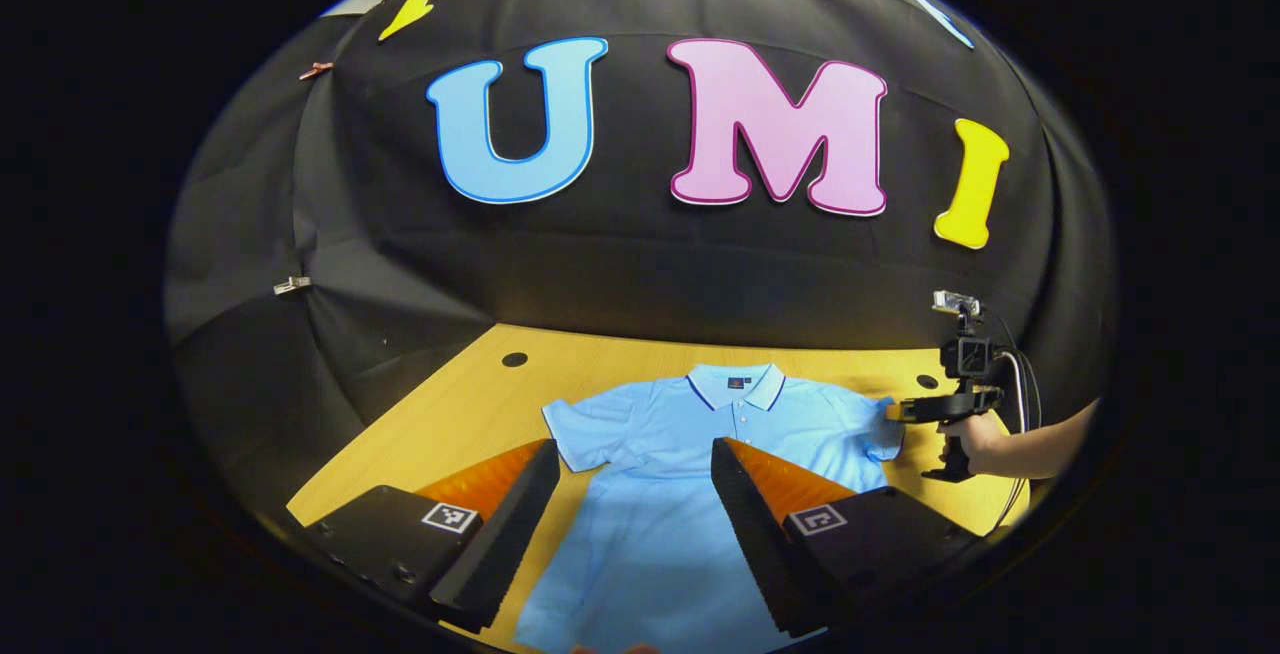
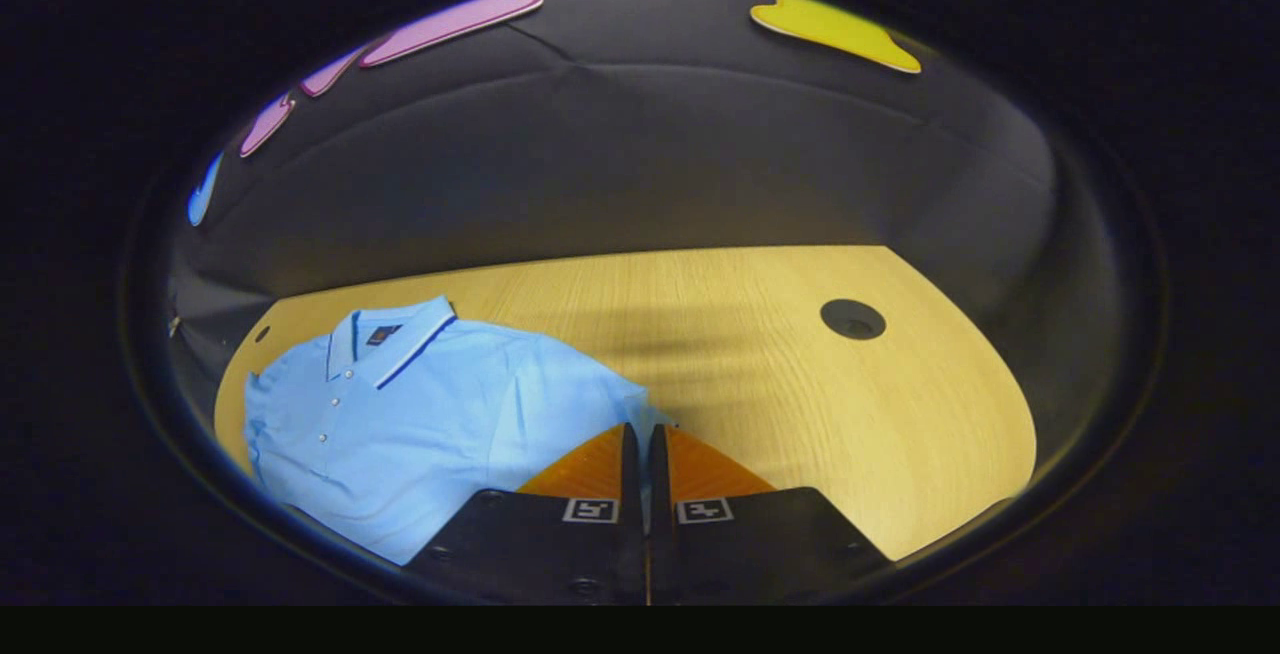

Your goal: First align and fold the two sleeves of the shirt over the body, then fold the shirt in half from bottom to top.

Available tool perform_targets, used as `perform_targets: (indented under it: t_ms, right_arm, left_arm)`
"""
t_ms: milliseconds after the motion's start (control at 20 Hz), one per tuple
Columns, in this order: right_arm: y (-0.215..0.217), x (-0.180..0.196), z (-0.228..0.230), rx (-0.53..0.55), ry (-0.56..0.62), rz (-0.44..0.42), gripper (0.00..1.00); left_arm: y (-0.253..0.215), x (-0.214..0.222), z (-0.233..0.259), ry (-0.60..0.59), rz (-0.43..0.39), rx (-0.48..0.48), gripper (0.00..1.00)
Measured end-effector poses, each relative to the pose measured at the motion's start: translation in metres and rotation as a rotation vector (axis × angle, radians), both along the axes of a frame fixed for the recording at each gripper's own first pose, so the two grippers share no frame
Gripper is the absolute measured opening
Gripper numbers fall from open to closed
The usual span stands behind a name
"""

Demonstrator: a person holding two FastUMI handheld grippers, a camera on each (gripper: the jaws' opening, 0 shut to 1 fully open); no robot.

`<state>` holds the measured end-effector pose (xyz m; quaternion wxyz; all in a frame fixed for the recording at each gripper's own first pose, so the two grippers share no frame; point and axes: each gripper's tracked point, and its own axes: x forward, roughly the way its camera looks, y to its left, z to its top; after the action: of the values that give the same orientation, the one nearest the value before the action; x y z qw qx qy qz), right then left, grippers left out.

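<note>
One hand-held gripper (image 2: pixel 643 431) apparently pinches the shirt (image 2: pixel 420 424) sleeve edge.

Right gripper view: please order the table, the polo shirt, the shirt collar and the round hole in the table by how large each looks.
1. Table, largest.
2. Polo shirt.
3. Shirt collar.
4. Round hole, smallest.
The fisheye bends the picture, so this is apparent size only.

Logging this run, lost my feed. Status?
Left gripper open, above the polo shirt. Right gripper shut on the sleeve edge. Shirt flat on the wooden table, both sleeves unfolded. Nothing in the way.
</note>
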<state>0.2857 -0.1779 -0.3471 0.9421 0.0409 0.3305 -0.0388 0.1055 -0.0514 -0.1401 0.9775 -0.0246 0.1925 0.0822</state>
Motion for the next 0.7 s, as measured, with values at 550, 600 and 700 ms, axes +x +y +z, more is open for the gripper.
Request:
perform_targets:
  t_ms: [550,600,700]
  right_arm:
    - [0.132,0.013,0.074,-0.013,-0.098,0.169,0.06]
    - [0.146,0.012,0.072,-0.013,-0.091,0.179,0.06]
    - [0.175,0.008,0.067,-0.021,-0.084,0.212,0.01]
  left_arm:
    - [0.045,-0.027,0.003,-0.031,0.048,-0.030,0.97]
    - [0.049,-0.028,0.001,-0.029,0.049,-0.038,0.97]
    - [0.060,-0.029,-0.002,-0.027,0.055,-0.045,0.97]
